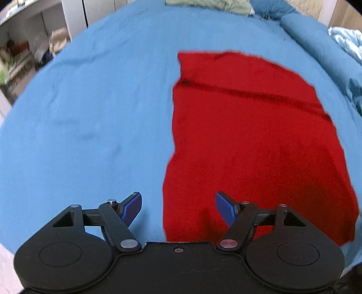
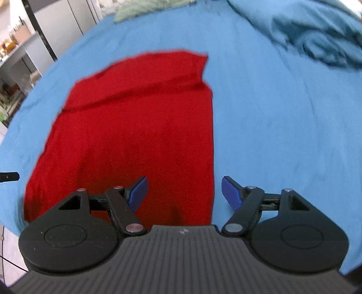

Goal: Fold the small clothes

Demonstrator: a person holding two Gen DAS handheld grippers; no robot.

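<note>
Red garment point(image 1: 248, 140) lies flat on the blue bedsheet point(image 1: 90, 113), partly folded, with a crease across its far part. Soft and limp, it likely wants pinching at the near corners. Left gripper point(image 1: 178, 208) and right gripper point(image 2: 184, 192) both hover spread apart, holding nothing.

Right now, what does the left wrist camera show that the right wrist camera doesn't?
Only the left wrist view shows the left gripper, open over the red garment's left edge, and a rolled blue bolster at far right.

Only the right wrist view shows the right gripper, open over the garment's right edge, and a rumpled blue blanket.

Both show the red garment lying flat on the blue bedsheet, with a pale green cloth at the far end.
</note>
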